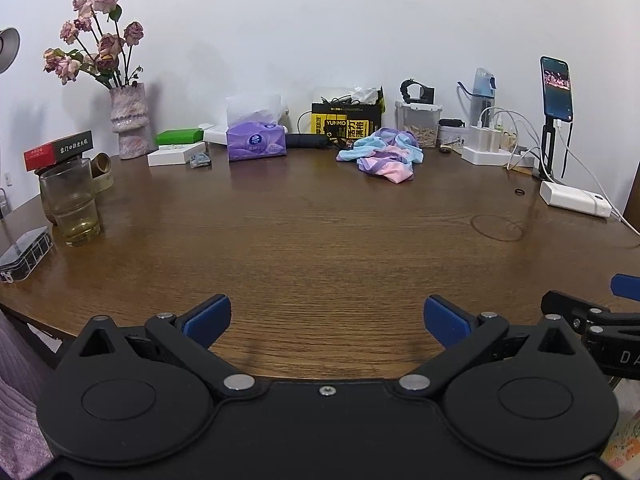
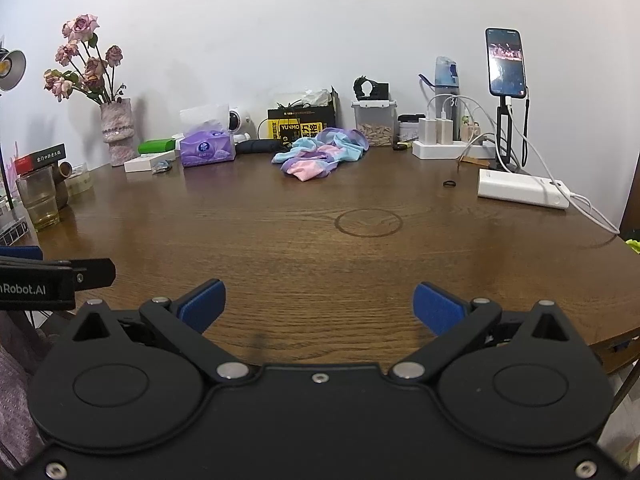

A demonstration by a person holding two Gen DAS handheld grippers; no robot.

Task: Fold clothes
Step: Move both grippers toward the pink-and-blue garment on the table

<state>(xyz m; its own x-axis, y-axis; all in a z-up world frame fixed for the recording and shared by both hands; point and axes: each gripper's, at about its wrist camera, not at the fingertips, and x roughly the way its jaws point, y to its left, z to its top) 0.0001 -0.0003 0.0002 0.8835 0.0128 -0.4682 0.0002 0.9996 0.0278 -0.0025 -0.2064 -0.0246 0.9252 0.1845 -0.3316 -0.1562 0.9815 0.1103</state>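
A crumpled pastel garment (image 1: 382,154) of light blue, pink and purple cloth lies in a loose heap on the round, dark brown wooden counter (image 1: 320,248), towards its far side. It sits just in front of a black and yellow cardboard box (image 1: 346,122) and beside a clear plastic container of pale wooden pieces (image 1: 418,126). A purple soft pack of tissues (image 1: 256,140) stands to the left of the garment, well apart from it, and a white power bank (image 2: 522,192) lies well off to the garment's right.

The left tool (image 1: 327,318) hovers above the counter's near edge, far from the garment, its blue-padded fingers (image 1: 208,320) spread wide with nothing between them. The right tool (image 2: 319,307) hangs beside it, equally far from the garment, its fingers (image 2: 438,306) also spread wide and empty.
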